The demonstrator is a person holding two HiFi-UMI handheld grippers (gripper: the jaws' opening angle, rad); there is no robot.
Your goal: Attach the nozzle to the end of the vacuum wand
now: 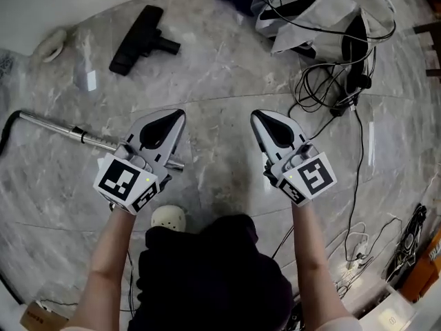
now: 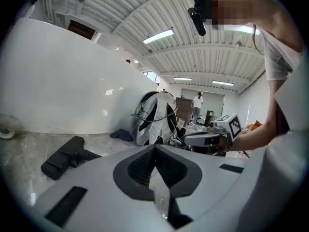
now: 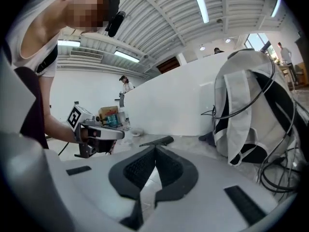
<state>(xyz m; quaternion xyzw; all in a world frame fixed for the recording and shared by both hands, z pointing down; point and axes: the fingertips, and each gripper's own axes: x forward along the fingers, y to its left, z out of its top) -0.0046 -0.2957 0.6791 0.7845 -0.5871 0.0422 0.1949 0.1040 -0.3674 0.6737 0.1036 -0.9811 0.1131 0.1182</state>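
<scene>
A black floor nozzle (image 1: pixel 140 39) lies on the marble floor at the upper left; it also shows in the left gripper view (image 2: pixel 65 157) and small in the right gripper view (image 3: pixel 157 141). The silver vacuum wand (image 1: pixel 58 127) lies across the floor at the left, its near end passing under my left gripper (image 1: pixel 180 115). That gripper is shut and holds nothing. My right gripper (image 1: pixel 255 116) hangs beside it at the same height, also shut and empty. Both grippers are above the floor, well short of the nozzle.
A white and black vacuum body (image 1: pixel 324 9) with tangled black cables (image 1: pixel 331 92) sits at the upper right. A tape roll (image 1: pixel 50 44) lies at the far left. More cables and boxes (image 1: pixel 386 254) line the right edge. My shoe (image 1: pixel 169 218) shows below the grippers.
</scene>
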